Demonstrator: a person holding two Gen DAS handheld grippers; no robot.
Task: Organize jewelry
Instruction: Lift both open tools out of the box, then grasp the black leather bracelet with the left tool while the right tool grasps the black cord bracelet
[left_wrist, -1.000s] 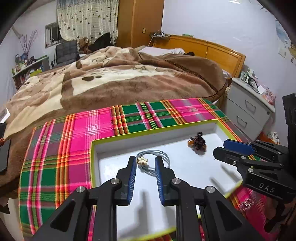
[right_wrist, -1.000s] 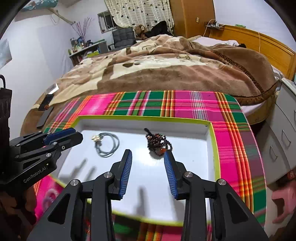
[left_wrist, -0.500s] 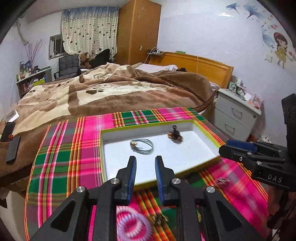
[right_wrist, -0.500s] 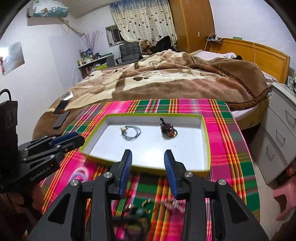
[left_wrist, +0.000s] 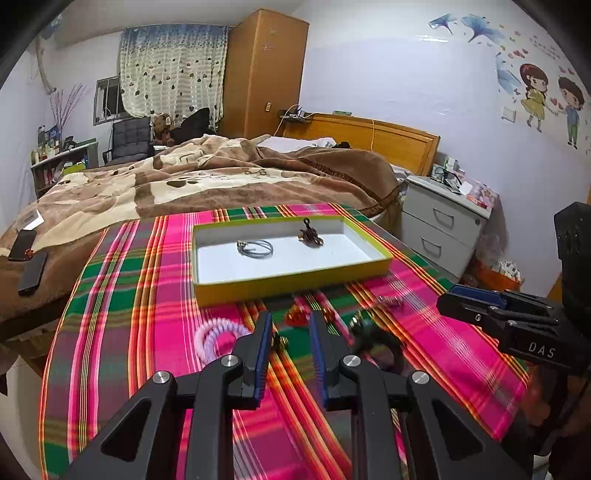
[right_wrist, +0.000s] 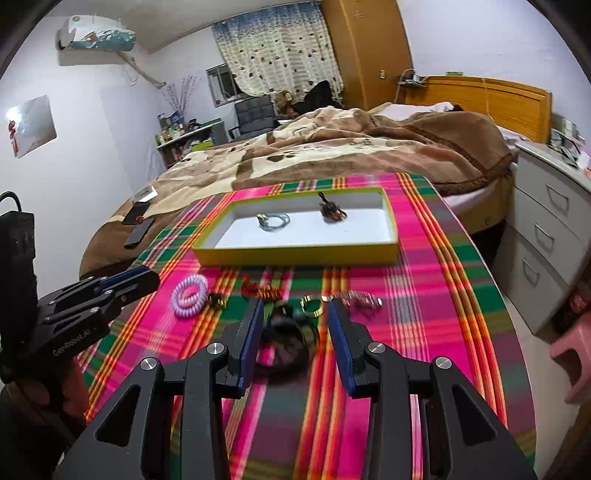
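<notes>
A yellow-rimmed white tray (left_wrist: 295, 278) (right_wrist: 299, 254) lies on the plaid cloth, holding a grey-blue cord bracelet (left_wrist: 255, 248) (right_wrist: 274, 221) and a dark beaded piece (left_wrist: 311, 236) (right_wrist: 332, 211). In front of the tray loose jewelry lies on the cloth: a pink spiral band (left_wrist: 214, 338) (right_wrist: 189, 291), an orange-red piece (left_wrist: 297, 316) (right_wrist: 255, 288), a gold ring (right_wrist: 312, 306), a silver chain piece (right_wrist: 362, 298) (left_wrist: 389, 301) and a dark blurred item (right_wrist: 286, 339) (left_wrist: 375, 345). My left gripper (left_wrist: 288, 332) hangs open and empty above the cloth. My right gripper (right_wrist: 295, 317) is open and empty over the dark item.
The plaid table (left_wrist: 122, 295) stands against a bed with a brown blanket (left_wrist: 207, 181). Two phones (left_wrist: 31, 258) lie on the bed's edge at left. A grey nightstand (left_wrist: 439, 225) is on the right and a pink stool (right_wrist: 572, 354) at the right edge.
Both grippers have pulled back from over the tray toward the table's near side. The loose jewelry in front of the tray has come into view. Their jaws kept the same gap.
</notes>
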